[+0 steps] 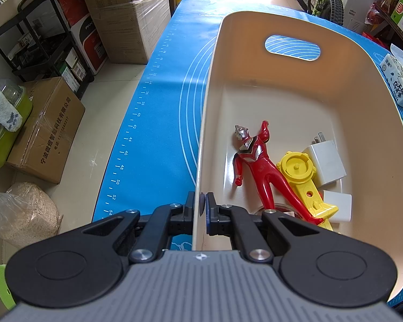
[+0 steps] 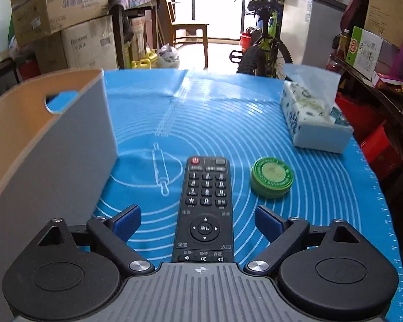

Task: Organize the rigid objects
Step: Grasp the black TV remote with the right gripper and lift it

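The left gripper [image 1: 200, 206] is pinching the storage bin [image 1: 303, 86] wall, steadying it. The right gripper [image 2: 198, 222] is hovering, fingers spread, astride the TV remote [image 2: 205, 209] lying on the blue mat [image 2: 322, 201] beside the bin. Risk: an off-centre closure could be skewing the remote or nudging the nearby green tin [image 2: 272, 176].

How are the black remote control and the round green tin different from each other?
The black remote control is long, flat and covered in buttons; the round green tin is a squat disc with a printed lid. The remote lies between the open jaws of the right hand-held gripper; the tin sits off to its right, clear of them. Both rest on the blue mat, outside the bin.
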The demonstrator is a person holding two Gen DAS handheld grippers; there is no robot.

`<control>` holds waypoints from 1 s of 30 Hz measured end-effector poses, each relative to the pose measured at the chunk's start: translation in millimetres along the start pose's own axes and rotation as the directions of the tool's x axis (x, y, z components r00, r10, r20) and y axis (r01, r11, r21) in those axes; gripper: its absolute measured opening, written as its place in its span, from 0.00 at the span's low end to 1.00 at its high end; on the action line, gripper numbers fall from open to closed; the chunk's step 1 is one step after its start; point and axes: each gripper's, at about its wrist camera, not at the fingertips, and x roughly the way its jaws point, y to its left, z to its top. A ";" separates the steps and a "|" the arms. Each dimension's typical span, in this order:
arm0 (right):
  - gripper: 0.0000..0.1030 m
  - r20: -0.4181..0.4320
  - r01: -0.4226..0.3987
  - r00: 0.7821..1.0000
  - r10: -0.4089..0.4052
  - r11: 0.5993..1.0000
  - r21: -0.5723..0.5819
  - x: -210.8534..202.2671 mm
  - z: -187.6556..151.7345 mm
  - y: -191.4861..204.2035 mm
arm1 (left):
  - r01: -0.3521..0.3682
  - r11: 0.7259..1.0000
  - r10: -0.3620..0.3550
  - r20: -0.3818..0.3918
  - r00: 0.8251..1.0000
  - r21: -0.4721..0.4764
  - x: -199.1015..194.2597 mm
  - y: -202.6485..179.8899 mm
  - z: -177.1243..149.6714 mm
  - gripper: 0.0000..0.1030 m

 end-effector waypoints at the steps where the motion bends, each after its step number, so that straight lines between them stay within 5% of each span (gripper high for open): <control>1: 0.87 0.003 -0.002 1.000 0.002 1.000 -0.002 3.2 -2.0 -0.5 | -0.001 1.000 0.001 0.000 1.000 0.001 0.0 -0.1 0.0 0.08; 11: 0.73 0.037 0.026 0.999 -0.027 0.999 0.047 20.5 -10.2 -11.3 | -0.002 1.000 0.002 0.000 1.000 0.002 0.2 -0.3 0.1 0.08; 16: 0.53 0.056 0.005 0.998 -0.005 1.000 0.001 19.0 -11.1 -4.6 | -0.002 1.000 0.002 -0.001 1.000 0.002 0.3 -0.4 0.1 0.08; 30: 0.52 0.098 0.060 0.993 -0.061 0.998 0.008 -0.6 3.7 -5.8 | 0.001 1.000 -0.001 -0.001 1.000 0.002 -1.1 1.7 0.7 0.08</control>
